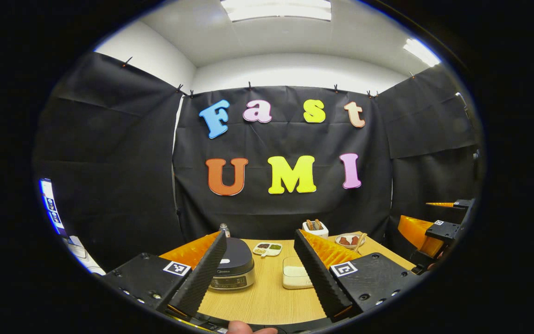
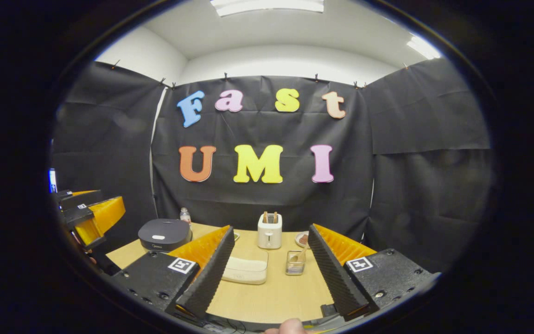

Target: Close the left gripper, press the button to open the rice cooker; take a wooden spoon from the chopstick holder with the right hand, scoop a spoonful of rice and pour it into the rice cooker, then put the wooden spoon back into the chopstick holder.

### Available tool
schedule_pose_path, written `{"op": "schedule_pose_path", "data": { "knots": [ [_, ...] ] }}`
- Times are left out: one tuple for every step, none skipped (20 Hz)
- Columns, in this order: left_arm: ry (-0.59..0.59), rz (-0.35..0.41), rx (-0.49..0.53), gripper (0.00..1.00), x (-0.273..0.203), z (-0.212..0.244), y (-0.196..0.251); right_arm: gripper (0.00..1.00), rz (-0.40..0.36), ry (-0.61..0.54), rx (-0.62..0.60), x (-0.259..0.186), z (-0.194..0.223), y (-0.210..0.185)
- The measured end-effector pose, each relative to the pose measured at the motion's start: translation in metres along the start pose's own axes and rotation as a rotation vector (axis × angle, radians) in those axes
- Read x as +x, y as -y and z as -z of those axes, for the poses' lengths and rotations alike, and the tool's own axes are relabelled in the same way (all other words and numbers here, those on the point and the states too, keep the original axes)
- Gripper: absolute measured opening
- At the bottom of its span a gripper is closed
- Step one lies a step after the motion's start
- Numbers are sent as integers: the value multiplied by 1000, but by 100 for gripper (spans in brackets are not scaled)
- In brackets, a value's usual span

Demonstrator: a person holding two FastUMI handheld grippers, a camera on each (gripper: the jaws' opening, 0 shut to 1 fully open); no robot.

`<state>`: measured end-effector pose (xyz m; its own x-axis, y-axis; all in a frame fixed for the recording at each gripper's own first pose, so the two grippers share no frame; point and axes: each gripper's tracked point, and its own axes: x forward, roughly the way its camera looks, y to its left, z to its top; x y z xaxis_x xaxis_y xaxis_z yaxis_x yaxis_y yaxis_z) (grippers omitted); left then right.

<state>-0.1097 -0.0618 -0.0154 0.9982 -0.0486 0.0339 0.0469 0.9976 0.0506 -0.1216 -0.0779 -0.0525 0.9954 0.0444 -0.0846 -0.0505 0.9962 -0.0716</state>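
The dark-lidded rice cooker [image 1: 232, 264] stands shut on the wooden table, just right of my left gripper's [image 1: 260, 237] left finger. That gripper is open, holds nothing and hovers over the near table edge. A white box of rice [image 1: 295, 273] lies right of the cooker. The white chopstick holder [image 1: 315, 228] stands at the back with wooden handles poking out. My right gripper [image 2: 270, 229] is open and empty, in line with the chopstick holder [image 2: 270, 232] and its wooden spoon handles [image 2: 270, 217]. The rice box [image 2: 247, 270] lies between its fingers, farther off, and the rice cooker [image 2: 164, 234] is at far left.
A small bottle [image 1: 224, 228] stands behind the cooker. A divided condiment dish [image 1: 268, 249] and a plate of reddish food [image 1: 348, 240] lie toward the back. A small glass jar [image 2: 295, 262] stands right of the rice box. The left gripper [image 2: 88, 213] shows at the far left.
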Motion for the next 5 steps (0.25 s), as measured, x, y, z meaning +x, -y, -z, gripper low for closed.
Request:
{"op": "schedule_pose_path", "data": {
  "knots": [
    [-1, 1, 0, 94, 0, 0, 0, 97, 0, -1, -3, 0, 0, 0],
    [0, 4, -2, 94, -1, 1, 1, 97, -1, 0, -4, 2, -1, 0],
    [-1, 5, -3, 94, -1, 1, 1, 100, -2, 2, -3, 2, -2, 0],
    [-1, 6, -3, 94, -1, 0, 1, 100, -2, 4, -4, 2, -2, 1],
    [-3, 6, -5, 94, 1, 1, 1, 100, -2, 6, -3, 2, -3, 1]
  ]
}}
